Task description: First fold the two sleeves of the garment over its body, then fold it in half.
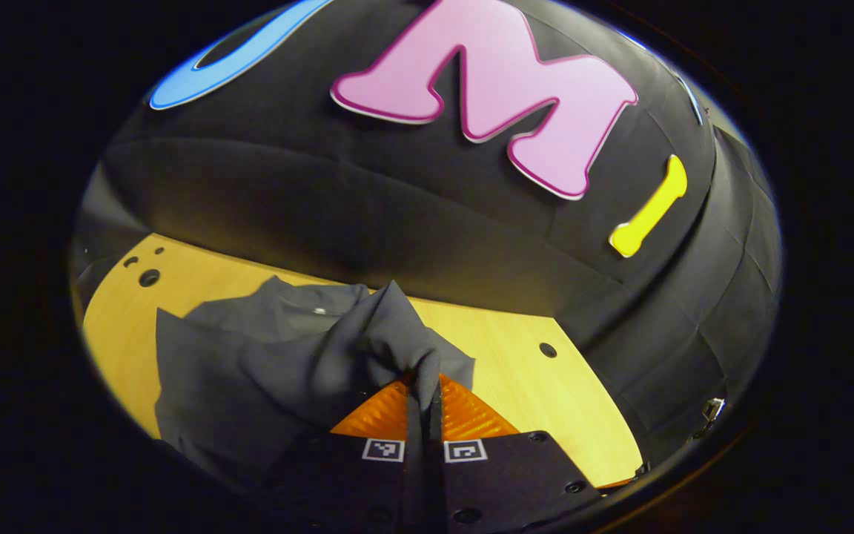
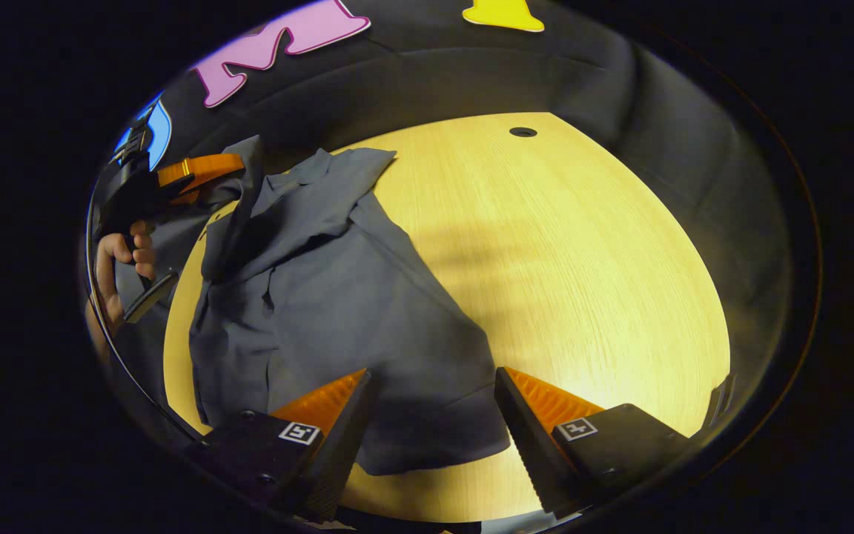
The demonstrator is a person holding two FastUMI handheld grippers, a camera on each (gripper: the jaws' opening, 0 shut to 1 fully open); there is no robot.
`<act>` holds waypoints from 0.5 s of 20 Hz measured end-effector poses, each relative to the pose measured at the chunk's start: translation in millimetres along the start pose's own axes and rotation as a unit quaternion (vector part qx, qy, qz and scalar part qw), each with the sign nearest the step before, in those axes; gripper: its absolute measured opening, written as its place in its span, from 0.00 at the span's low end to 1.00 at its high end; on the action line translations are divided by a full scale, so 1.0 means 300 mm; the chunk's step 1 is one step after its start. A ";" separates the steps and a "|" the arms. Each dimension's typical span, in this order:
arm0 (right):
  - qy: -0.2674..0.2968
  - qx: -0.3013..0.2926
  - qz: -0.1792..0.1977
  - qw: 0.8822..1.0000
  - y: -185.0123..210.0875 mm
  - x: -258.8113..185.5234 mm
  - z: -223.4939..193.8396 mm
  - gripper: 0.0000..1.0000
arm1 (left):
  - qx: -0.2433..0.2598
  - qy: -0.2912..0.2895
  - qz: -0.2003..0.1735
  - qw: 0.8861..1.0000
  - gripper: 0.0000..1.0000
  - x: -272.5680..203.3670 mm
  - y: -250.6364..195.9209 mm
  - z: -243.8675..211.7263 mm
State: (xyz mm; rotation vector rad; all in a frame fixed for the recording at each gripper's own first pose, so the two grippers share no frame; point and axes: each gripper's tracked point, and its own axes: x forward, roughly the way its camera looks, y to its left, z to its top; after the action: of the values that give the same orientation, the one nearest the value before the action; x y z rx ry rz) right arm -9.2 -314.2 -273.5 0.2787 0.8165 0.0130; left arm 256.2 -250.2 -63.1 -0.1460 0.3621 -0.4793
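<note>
One dark grey garment [image 2: 338, 297] lies on the pale wooden table [image 2: 583, 259], spread across the left and lower middle of the right gripper view, its hem reaching down between that gripper's fingers. The cloth is rumpled, with creases running along its length, and a sleeve [image 2: 238, 200] at the upper left is lifted off the table into a narrow peak. In the left gripper view the garment [image 1: 249, 363] sits low and left of centre, bunched into folds that rise to a ridge. The left gripper [image 1: 423, 389] has its fingers drawn together on that raised fold of cloth. The right gripper [image 2: 431, 393] stands wide apart, holding nothing, above the hem. A hand [image 2: 119, 259] at the far left grips the other tool's handle.
</note>
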 end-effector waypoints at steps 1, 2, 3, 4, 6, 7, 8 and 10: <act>0.003 0.002 0.000 1.000 -0.012 0.007 -0.004 0.99 | 0.007 0.006 -0.003 1.000 0.05 0.024 -0.023 -0.022; 0.007 0.004 0.000 1.000 -0.018 0.015 -0.003 0.99 | 0.015 0.013 -0.004 1.000 0.05 0.055 -0.046 -0.040; 0.010 0.005 0.002 1.000 -0.022 0.024 -0.006 0.99 | 0.023 0.021 0.000 1.000 0.05 0.081 -0.064 -0.059; 0.014 0.004 0.004 1.000 -0.025 0.033 -0.010 0.99 | 0.028 0.027 0.007 0.999 0.05 0.099 -0.072 -0.080; 0.019 0.002 0.011 1.000 -0.018 0.046 -0.001 0.99 | 0.034 0.038 0.027 0.998 0.06 0.134 -0.071 -0.112; 0.021 0.001 0.014 1.000 -0.015 0.040 -0.006 0.99 | 0.033 0.046 0.028 0.998 0.07 0.143 -0.079 -0.127; 0.022 0.000 0.017 1.000 -0.013 0.041 -0.010 0.99 | 0.028 0.053 0.023 0.998 0.12 0.149 -0.089 -0.147; 0.025 -0.005 0.020 0.999 -0.004 0.054 -0.012 0.99 | 0.023 0.059 0.023 0.998 0.20 0.147 -0.093 -0.162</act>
State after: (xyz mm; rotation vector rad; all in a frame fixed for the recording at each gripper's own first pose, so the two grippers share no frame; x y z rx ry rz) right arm -0.7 -312.4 -288.0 0.2855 0.8598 0.0623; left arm 262.6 -298.3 -115.5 -0.0644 0.4691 -0.4508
